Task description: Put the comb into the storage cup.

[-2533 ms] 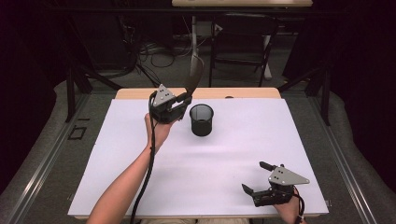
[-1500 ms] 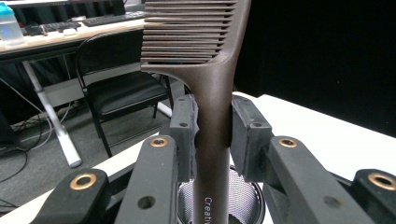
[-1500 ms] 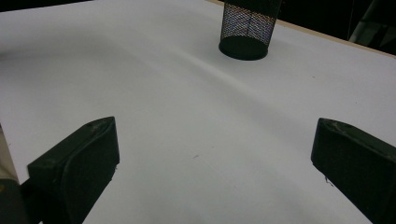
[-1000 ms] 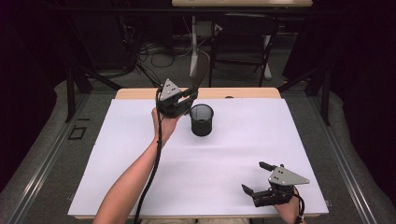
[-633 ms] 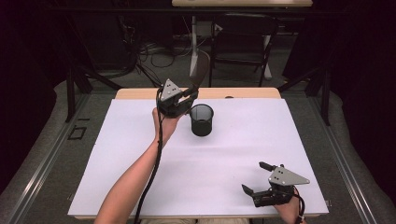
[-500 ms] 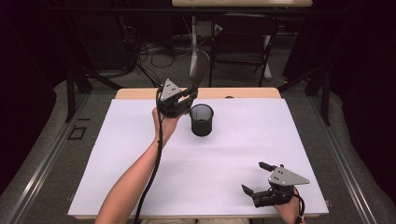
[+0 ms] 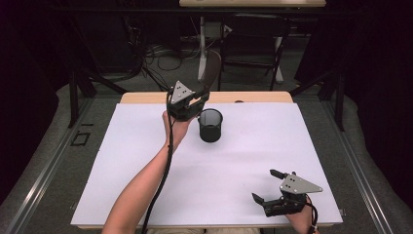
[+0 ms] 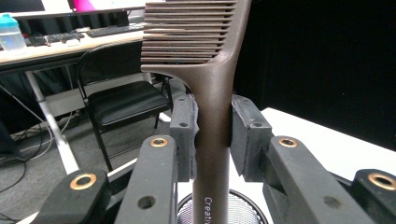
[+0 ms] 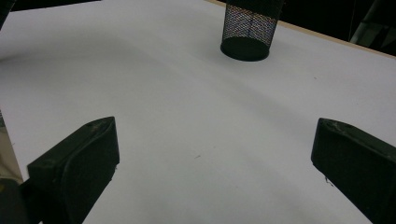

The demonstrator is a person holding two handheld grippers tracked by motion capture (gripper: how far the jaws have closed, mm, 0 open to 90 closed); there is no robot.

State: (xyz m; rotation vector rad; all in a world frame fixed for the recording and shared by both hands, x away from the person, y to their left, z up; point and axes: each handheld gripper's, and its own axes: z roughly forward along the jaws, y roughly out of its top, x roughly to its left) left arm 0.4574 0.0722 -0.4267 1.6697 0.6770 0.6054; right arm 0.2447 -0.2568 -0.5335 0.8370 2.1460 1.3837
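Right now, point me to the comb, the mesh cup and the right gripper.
comb (image 8: 212, 121), left gripper view, on its brown handle between the jaws.
mesh cup (image 7: 210, 127), high view, on its black mesh side wall.
right gripper (image 7: 267, 185), high view, midway between its open fingertips.

The cup (image 7: 210, 125) stands on the desk (image 7: 122, 170) near the far edge, a little left of the middle. The left tool (image 7: 197, 97) is held just left of the cup, above the desk, close to the far edge; a comb (image 7: 210, 70) stands upright between its jaws, its teeth at the top, above the cup. The right tool (image 7: 267, 187) rests near the near right corner, well apart from the cup, with its jaws pointing left. A chair (image 8: 122, 100) stands on the floor beyond the far edge.
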